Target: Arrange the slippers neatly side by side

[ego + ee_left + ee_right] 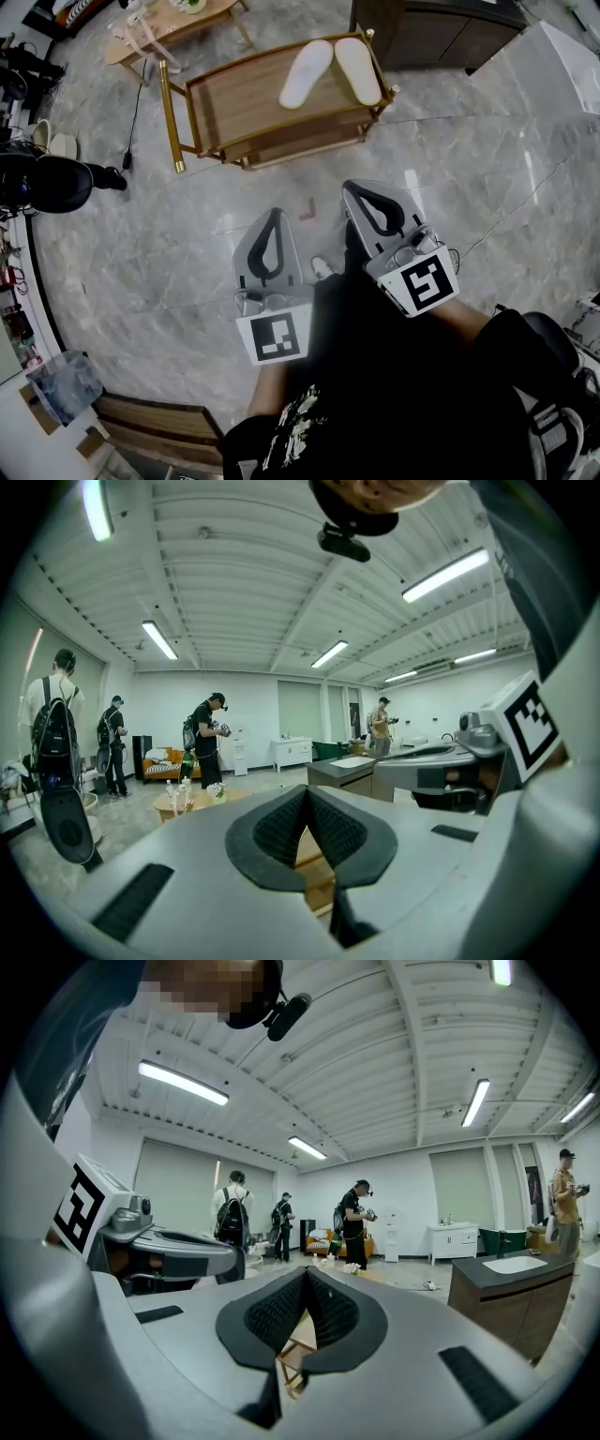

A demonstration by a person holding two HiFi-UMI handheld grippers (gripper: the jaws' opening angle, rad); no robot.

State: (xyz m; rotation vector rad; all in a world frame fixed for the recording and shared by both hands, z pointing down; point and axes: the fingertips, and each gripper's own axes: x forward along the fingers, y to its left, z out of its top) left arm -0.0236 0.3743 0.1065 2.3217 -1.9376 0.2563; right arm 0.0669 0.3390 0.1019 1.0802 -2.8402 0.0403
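Note:
Two white slippers (307, 73) (358, 69) lie soles up, side by side, on the top of a low wooden cart (234, 103) with brass posts, at the upper middle of the head view. My left gripper (274, 214) and right gripper (357, 189) hover over the grey floor, well short of the cart, both shut with nothing in them. In the left gripper view the left gripper (306, 797) has its black pads pressed together, with a bit of the cart's wood below. The right gripper (306, 1274) looks the same in its own view.
A dark cabinet (441, 33) stands at the upper right, a light wooden coffee table (169, 23) at the upper left. A cable (134, 112) runs over the floor left of the cart. Several people (208, 738) with backpacks stand farther off in the room.

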